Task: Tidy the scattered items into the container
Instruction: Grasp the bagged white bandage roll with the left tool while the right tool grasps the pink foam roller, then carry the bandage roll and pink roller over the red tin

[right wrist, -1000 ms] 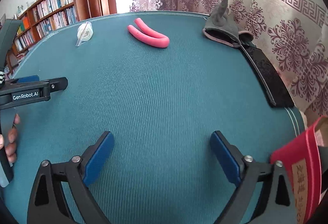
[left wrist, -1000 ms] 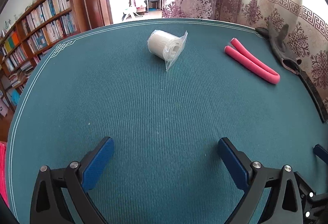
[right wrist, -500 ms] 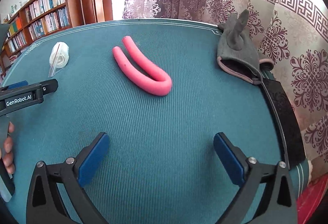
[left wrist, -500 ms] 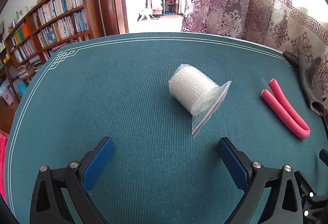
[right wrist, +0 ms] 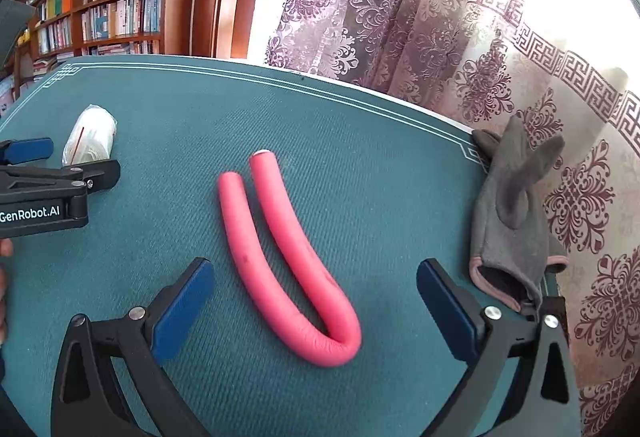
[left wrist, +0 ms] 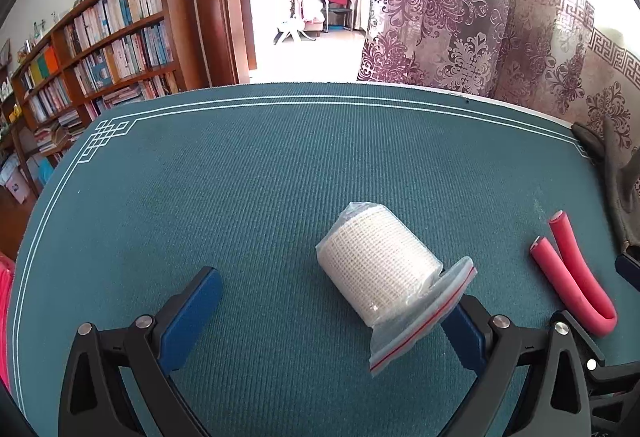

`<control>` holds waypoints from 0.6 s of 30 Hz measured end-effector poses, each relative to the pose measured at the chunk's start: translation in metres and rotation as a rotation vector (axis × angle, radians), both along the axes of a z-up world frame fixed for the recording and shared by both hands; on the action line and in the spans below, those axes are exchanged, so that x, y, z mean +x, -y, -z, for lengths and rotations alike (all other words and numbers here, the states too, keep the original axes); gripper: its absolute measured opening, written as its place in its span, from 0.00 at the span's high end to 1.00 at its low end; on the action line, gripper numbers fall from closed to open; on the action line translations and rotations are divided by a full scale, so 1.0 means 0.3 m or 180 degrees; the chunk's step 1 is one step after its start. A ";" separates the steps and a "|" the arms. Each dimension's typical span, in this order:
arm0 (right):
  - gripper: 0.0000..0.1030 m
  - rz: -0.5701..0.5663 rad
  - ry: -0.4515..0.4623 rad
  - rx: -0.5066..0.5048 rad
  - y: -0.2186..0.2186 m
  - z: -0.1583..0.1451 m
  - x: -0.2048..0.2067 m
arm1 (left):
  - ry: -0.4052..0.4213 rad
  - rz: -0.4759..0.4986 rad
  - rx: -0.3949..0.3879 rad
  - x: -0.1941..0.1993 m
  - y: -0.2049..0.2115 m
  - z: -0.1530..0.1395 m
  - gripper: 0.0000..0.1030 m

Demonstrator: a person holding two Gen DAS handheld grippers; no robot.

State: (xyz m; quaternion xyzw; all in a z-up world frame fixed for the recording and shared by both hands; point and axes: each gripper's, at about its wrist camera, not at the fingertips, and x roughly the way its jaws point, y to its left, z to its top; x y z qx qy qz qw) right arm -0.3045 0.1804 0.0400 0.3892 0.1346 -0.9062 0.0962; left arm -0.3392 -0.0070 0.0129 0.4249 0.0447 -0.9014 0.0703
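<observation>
A white bandage roll in a clear zip bag [left wrist: 376, 273] lies on the teal table, between the open fingers of my left gripper [left wrist: 324, 317] and closer to the right finger, which the bag's flap overlaps. The same roll [right wrist: 90, 135] shows at the left of the right wrist view, just beyond the left gripper [right wrist: 60, 177]. A pink foam tube bent into a U [right wrist: 280, 261] lies between the open fingers of my right gripper [right wrist: 316, 301], its bend nearest the camera. That tube [left wrist: 572, 277] also appears at the right of the left wrist view. No container is visible.
A grey glove [right wrist: 516, 213] lies at the table's right edge by the patterned curtain [right wrist: 400, 25]. The table's far edge [left wrist: 320, 99] has a white border line. Bookshelves [left wrist: 100, 49] stand beyond on the left. A hand [right wrist: 4, 277] holds the left gripper.
Both grippers have moved forward over the table. The bagged roll now sits between the left fingers, and the pink tube now sits between the right fingers. Both stay open.
</observation>
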 end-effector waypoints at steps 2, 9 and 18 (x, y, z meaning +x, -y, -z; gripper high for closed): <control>0.10 -0.0069 0.0136 -0.0257 -0.018 0.005 -0.013 | -0.0004 0.0029 0.0008 -0.006 -0.001 -0.001 0.01; 0.53 -0.0154 0.0113 -0.0421 0.008 -0.002 0.047 | -0.0121 0.0274 0.0127 0.019 -0.012 -0.017 0.18; 0.64 -0.0201 0.0168 -0.0532 0.015 0.005 0.231 | -0.0152 0.0428 0.0343 0.105 -0.019 -0.035 0.50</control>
